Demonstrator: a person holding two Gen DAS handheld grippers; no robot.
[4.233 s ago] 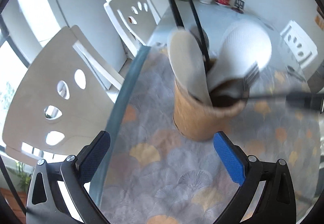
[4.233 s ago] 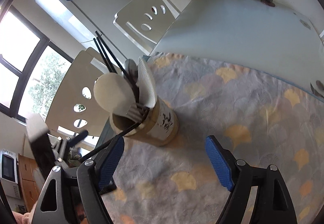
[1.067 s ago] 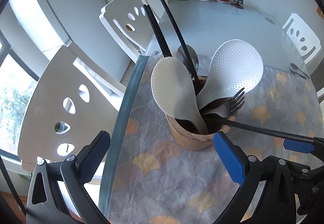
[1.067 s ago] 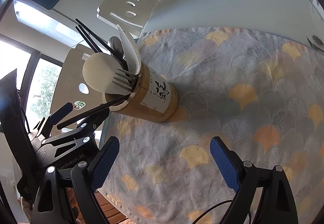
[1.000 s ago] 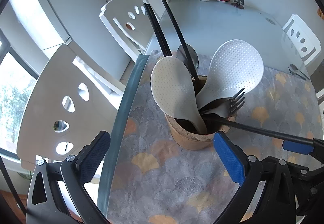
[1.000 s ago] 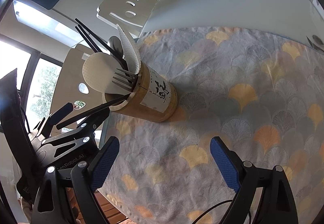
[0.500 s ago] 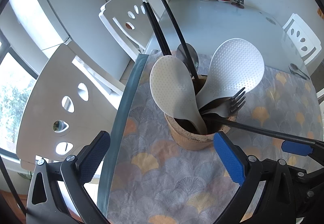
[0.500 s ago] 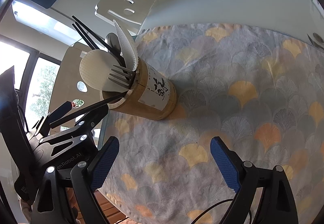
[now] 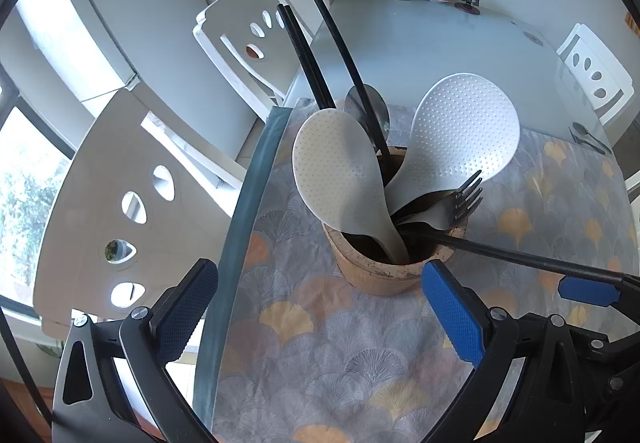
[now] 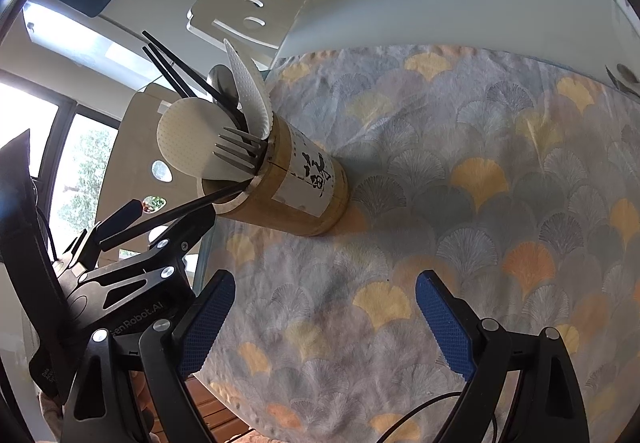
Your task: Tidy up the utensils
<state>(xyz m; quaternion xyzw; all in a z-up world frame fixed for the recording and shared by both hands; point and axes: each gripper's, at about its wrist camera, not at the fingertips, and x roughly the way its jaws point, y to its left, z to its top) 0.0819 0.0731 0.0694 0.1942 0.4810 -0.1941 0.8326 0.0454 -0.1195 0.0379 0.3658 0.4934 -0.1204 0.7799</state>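
Bamboo holder (image 9: 394,263): utensils standing inside.
Left gripper (image 9: 318,317), right gripper (image 10: 320,321) hovering open, empty; spoon (image 9: 588,133) probably awaiting collecting.

A tan bamboo utensil holder (image 10: 296,189) carries a white label with black brush characters. It stands on a grey cloth (image 10: 460,203) patterned with yellow and orange fan-shaped leaves. Dotted white plastic rice paddles (image 9: 460,135) rise from the holder beside black chopsticks (image 9: 316,59).

Utensil holder (image 9: 394,267) on tablecloth (image 9: 328,355) near table edge, paddles (image 9: 340,179), forks (image 9: 460,199), chopsticks (image 9: 304,55) inside
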